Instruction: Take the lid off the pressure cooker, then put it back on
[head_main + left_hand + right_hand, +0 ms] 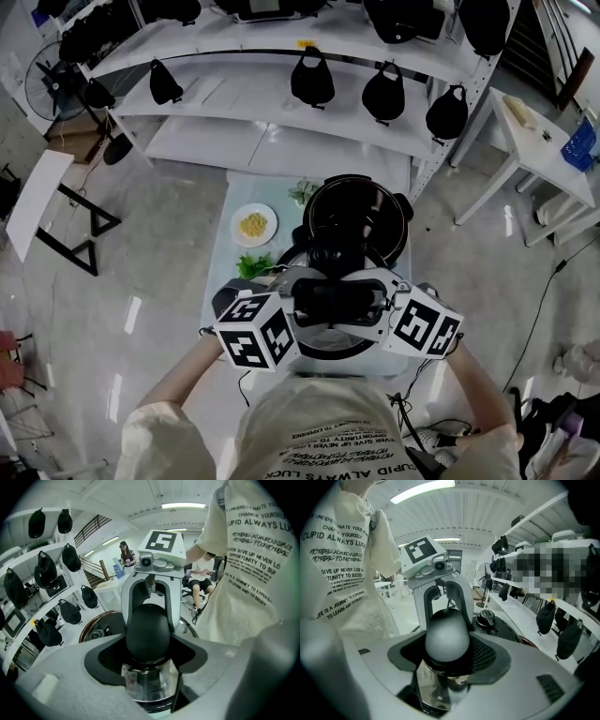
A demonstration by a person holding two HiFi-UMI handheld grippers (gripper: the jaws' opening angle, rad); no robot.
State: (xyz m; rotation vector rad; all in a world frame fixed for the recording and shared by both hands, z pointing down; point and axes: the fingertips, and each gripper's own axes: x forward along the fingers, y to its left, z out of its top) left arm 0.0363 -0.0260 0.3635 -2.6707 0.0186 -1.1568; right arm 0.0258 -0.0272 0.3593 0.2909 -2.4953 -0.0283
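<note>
A rounded black handle (pixel 337 302) sits between both grippers. My left gripper (pixel 305 302) clasps its left end and my right gripper (pixel 375 302) its right end, over the near end of the table. The handle (pixel 147 630) fills the left gripper's (pixel 147 645) jaws, with shiny steel bearing a sticker (pixel 140 684) right under it. The right gripper (pixel 446 654) holds the handle (pixel 446 639) the same way. Beyond lies the cooker's round black top (pixel 356 214) with a dark red rim and a valve (pixel 487 618). How handle and top join is hidden.
On the pale table (pixel 225 253) stand a plate of yellow food (pixel 253 225) and greens (pixel 255 265). White shelves hung with black caps (pixel 312 80) run behind it. A white side table (pixel 534 141) is at the right, a fan (pixel 56 70) at the left.
</note>
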